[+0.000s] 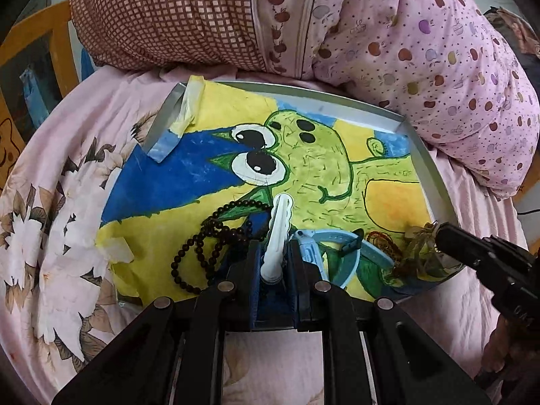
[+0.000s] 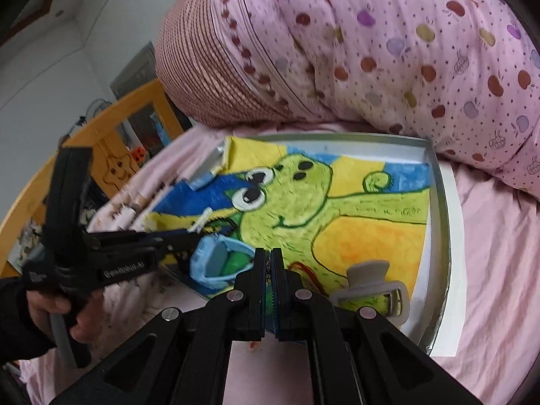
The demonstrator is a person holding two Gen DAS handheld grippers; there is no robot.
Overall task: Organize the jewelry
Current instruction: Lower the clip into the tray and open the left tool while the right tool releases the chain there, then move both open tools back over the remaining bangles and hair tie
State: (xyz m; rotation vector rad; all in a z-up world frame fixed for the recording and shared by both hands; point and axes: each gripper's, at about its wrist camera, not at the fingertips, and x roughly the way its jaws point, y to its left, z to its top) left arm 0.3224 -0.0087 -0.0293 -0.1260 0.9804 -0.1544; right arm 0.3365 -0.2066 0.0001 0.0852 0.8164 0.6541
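Note:
My left gripper (image 1: pixel 275 253) is shut on a white hair clip (image 1: pixel 278 229), held just above the frog drawing in the tray (image 1: pixel 435 182). A dark bead necklace (image 1: pixel 209 239) lies to its left, a light blue watch (image 1: pixel 337 253) to its right. A red-orange cord bracelet (image 1: pixel 383 241) lies beyond the watch. My right gripper (image 2: pixel 268 263) looks shut, with a thin strip of something between the fingers that I cannot identify. In the left wrist view its tip (image 1: pixel 438 233) touches a translucent greenish clip (image 1: pixel 425 253). A grey claw clip (image 2: pixel 371 290) lies at the right gripper's right.
The metal tray (image 2: pixel 438 182) rests on a pink bedsheet (image 2: pixel 489 253), with pink and checked bedding (image 1: pixel 303 23) rolled behind it. A wooden bed frame (image 2: pixel 111 128) stands at the left. Loose tape strips (image 1: pixel 182 118) stick up at the tray's far left corner.

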